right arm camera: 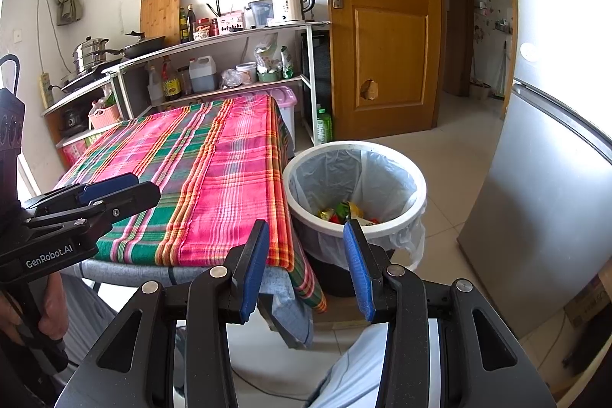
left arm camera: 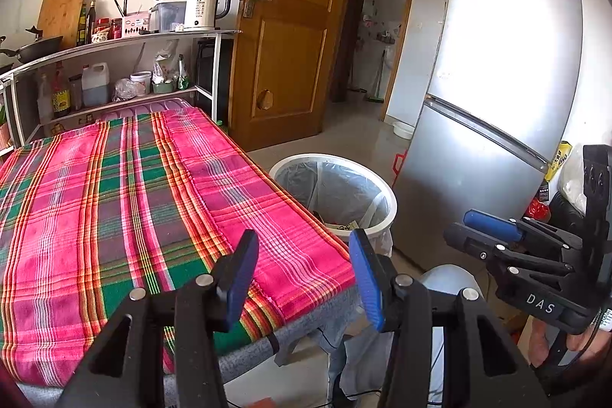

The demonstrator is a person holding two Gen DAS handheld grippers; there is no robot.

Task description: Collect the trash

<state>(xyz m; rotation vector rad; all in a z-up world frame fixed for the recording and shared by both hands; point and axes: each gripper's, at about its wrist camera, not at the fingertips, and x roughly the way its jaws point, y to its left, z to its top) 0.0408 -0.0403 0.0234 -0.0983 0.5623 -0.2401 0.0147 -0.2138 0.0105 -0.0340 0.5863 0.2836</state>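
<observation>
A white trash bin [right arm camera: 405,174] lined with a clear bag stands on the floor at the right end of the table; colourful wrappers [right arm camera: 344,211] lie in its bottom. In the left wrist view the same bin [left arm camera: 382,194] shows past the table's corner. My left gripper [left arm camera: 304,247] hovers open over the near right corner of the plaid cloth [left arm camera: 114,197], nothing between its blue pads. My right gripper [right arm camera: 306,243] is open too, above the gap between table edge and bin, holding nothing. Each gripper appears in the other's view: the right gripper [left arm camera: 464,226], the left gripper [right arm camera: 143,188].
The table carries only the pink and green plaid cloth [right arm camera: 199,186]. A metal shelf rack [left arm camera: 126,41] with a kettle, bottles and a wok stands behind it. A wooden door [right arm camera: 386,25] is open at the back, and a silver fridge [left arm camera: 497,64] stands right of the bin.
</observation>
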